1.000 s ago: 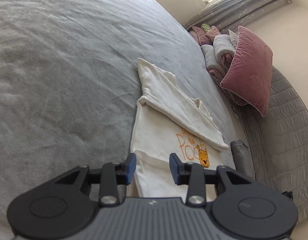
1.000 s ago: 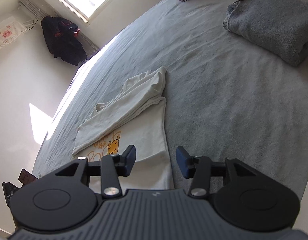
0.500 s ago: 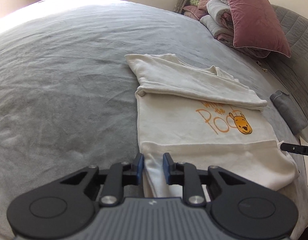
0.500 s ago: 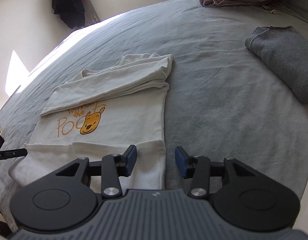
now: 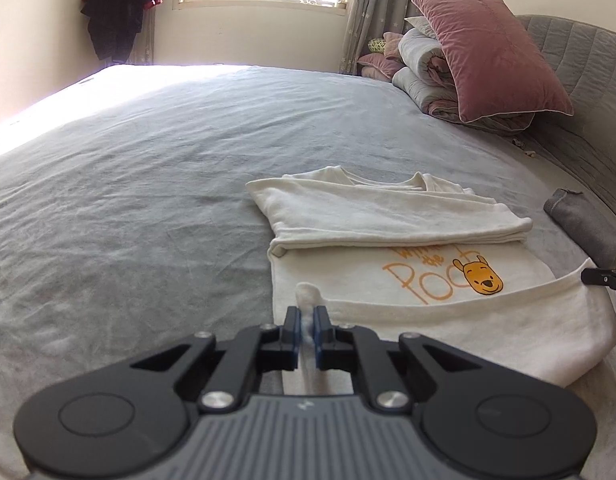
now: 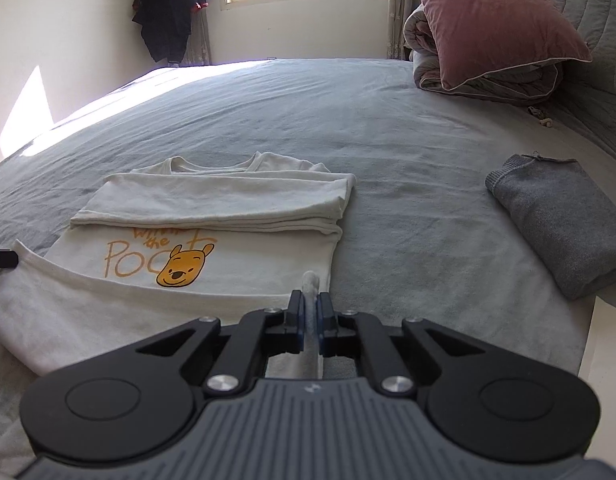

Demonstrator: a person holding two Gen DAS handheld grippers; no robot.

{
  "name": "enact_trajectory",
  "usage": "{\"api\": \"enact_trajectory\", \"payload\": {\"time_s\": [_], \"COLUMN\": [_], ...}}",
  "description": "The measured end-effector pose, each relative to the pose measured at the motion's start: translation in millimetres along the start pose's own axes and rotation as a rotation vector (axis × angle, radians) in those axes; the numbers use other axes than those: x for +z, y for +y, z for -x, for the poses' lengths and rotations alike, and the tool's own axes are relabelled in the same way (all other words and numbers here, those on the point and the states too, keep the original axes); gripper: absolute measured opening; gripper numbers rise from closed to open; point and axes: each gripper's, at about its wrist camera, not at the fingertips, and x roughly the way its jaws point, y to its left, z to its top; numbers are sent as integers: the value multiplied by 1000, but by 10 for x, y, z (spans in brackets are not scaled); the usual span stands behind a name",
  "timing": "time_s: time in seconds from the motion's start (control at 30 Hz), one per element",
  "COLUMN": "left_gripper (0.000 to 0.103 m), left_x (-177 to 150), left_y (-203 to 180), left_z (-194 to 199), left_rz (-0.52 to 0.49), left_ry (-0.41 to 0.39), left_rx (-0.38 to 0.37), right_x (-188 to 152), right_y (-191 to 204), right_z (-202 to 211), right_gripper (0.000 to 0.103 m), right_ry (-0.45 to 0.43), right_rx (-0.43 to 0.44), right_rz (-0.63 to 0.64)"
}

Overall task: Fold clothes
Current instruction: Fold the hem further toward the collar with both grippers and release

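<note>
The cream T-shirt lies partly folded on the grey bed, its bear print facing up. Your left gripper has clamped tight on the hem's left corner, a tuft of cloth poking up between the jaws. Your right gripper pinches the hem's right corner the same way, jaws nearly touching, hem lifted between them

A bed with a wrinkled grey sheet carries a partly folded cream T-shirt. A folded grey garment, perhaps a sweater, lies well apart. Rolled bedding and a pink pillow sit by the headboard.
</note>
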Motion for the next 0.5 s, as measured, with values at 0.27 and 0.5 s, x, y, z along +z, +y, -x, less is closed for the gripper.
{"api": "enact_trajectory", "payload": {"time_s": [0.27, 0.5], "left_gripper": [7, 7], "left_x": [142, 231], "left_y": [1, -4], "left_z": [-237, -435], "left_rz": [18, 32], "left_ry": [-19, -43], "left_rx": [52, 84], "right_x": [92, 190], "right_y": [-17, 5], "right_z": [-180, -386], "right_gripper": [7, 7], "right_ry": [-34, -67], "right_rx": [-44, -80], "right_rz": [-15, -14]}}
